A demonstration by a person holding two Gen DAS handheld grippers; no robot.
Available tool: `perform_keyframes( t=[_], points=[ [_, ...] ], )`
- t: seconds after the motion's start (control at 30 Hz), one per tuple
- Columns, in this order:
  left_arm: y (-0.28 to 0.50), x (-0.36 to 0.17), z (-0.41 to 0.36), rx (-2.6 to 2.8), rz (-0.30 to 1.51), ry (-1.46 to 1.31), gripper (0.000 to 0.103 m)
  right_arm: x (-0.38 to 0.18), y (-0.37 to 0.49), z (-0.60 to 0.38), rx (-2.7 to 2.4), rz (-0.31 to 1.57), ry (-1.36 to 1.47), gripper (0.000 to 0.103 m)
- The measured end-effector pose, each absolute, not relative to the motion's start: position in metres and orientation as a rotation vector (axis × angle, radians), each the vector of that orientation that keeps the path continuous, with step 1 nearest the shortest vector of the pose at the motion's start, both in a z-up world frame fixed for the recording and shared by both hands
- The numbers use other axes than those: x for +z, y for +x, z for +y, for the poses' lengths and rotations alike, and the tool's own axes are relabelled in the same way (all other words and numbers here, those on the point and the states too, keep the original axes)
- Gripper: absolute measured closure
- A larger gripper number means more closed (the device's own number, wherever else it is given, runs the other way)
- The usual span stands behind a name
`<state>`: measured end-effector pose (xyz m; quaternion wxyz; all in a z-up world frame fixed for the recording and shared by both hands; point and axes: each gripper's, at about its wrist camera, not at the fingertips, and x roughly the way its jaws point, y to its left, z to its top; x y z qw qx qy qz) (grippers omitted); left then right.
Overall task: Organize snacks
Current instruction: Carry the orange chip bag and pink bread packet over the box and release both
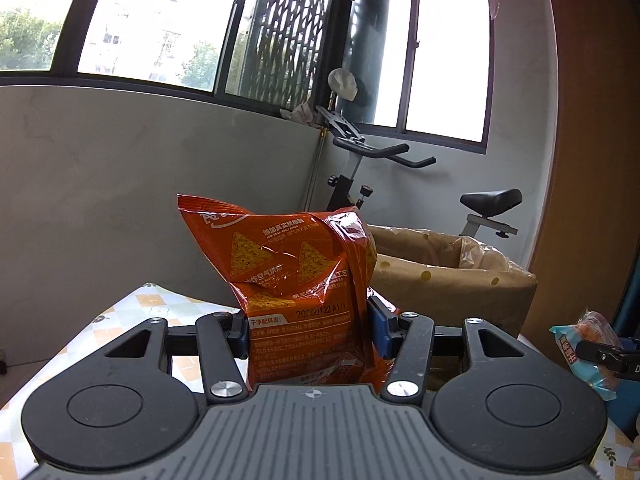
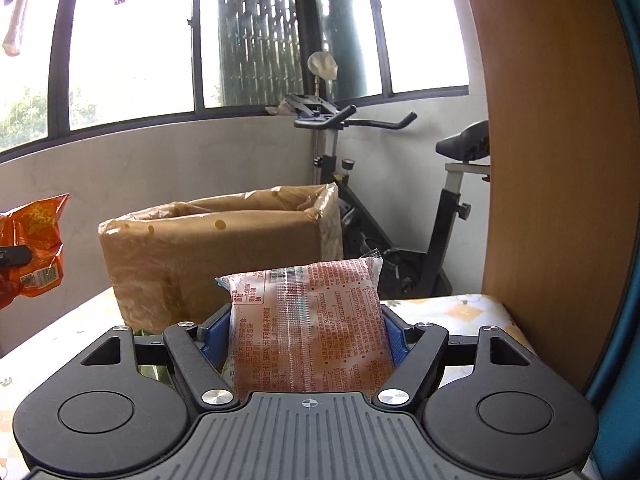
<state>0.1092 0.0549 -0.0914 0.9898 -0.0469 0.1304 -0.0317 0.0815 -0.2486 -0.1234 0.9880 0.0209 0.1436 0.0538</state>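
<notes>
Chip bag point(image 1: 296, 276), orange with triangle chips printed on it, upright and pinched at its lower part between the blue pads point(image 1: 380, 330) of the left tongs point(image 1: 306, 332), held above the patterned table point(image 1: 160, 308). Same bag at the far left edge of the right wrist view point(image 2: 34, 248), clear of the table. Pastry packet point(image 2: 310, 328), clear wrap with red print over an orange-brown filling, clamped upright in the right tongs point(image 2: 308, 340), blue pads point(image 2: 394, 340) pressed on both its sides; seen also at the right edge of the left wrist view point(image 1: 584, 348), with a black fingertip in front of it. Cardboard box point(image 2: 216, 252) lined with brown dotted plastic just behind both snacks, open at the top, standing on the table near the far edge; in the left wrist view point(image 1: 452, 284) behind and right of the chip bag. Exercise bike point(image 2: 400, 208) beyond the box, against the grey wall under the windows point(image 1: 160, 20). Wooden panel point(image 2: 552, 160) on the right.
</notes>
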Motion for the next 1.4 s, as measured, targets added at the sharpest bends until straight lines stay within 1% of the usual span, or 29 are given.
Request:
perform_keyframes(
  t=[0.33,0.57,1.07,1.2,1.4],
  points=[
    [0.142,-0.078,0.038,-0.137,0.255,-0.089,0.047,-0.103,0.112,-0.242,0.140,0.265,0.049,0.033],
    [0.165,-0.070,0.032,-0.172,0.237,-0.091,0.047,-0.077,0.140,-0.240,0.166,0.231,0.035,0.033],
    [0.218,-0.060,0.013,-0.230,0.234,-0.083,0.047,-0.049,0.218,-0.219,0.220,0.182,0.047,0.033],
    [0.236,-0.063,0.008,-0.234,0.266,-0.080,0.047,-0.050,0.247,-0.209,0.237,0.206,0.054,0.033],
    [0.266,-0.077,-0.003,-0.199,0.348,-0.024,0.046,-0.063,0.289,-0.199,0.232,0.309,0.060,0.033]
  ],
)
